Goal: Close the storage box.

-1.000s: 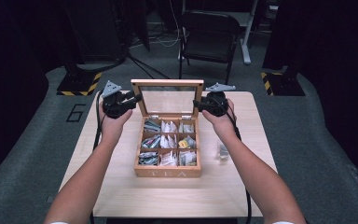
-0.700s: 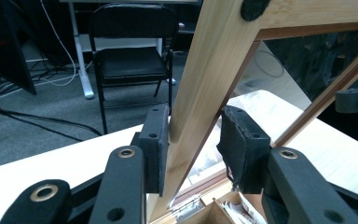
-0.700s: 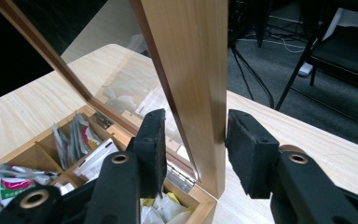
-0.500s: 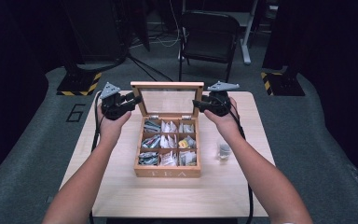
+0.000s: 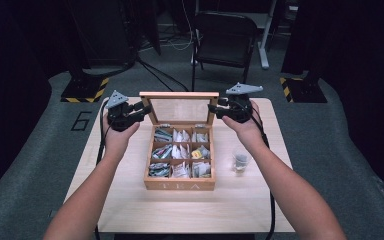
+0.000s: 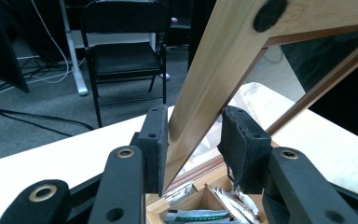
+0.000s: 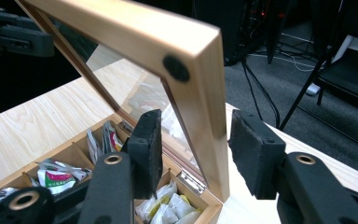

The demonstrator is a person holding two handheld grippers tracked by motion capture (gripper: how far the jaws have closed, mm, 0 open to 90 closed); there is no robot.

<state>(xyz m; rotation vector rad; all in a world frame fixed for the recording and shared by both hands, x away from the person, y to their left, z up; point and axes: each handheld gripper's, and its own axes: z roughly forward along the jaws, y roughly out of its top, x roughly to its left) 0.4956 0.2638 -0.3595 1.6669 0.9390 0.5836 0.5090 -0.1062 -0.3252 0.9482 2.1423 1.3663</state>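
High view showed me a wooden tea box (image 5: 179,184) sitting mid-table (image 5: 130,210), its glass-paned lid (image 5: 179,95) raised upright at the back, with packets filling the compartments. My left gripper (image 5: 141,109) was at the lid's left upright. In the left gripper view the wooden frame (image 6: 214,88) passed between the jaws; the left pad (image 6: 154,140) lay against the wood, while a narrow gap showed at the right pad (image 6: 240,140), so I could not tell whether the grip was firm, though the jaws were about as narrow as they got. My right gripper (image 5: 215,109) was at the lid's right upright. In the right gripper view the frame edge (image 7: 205,121) stood between pads set apart from it on both sides; those jaws had just been opening and touched nothing. A small glass (image 5: 240,161) stood on the table just right of the box, near my right forearm.
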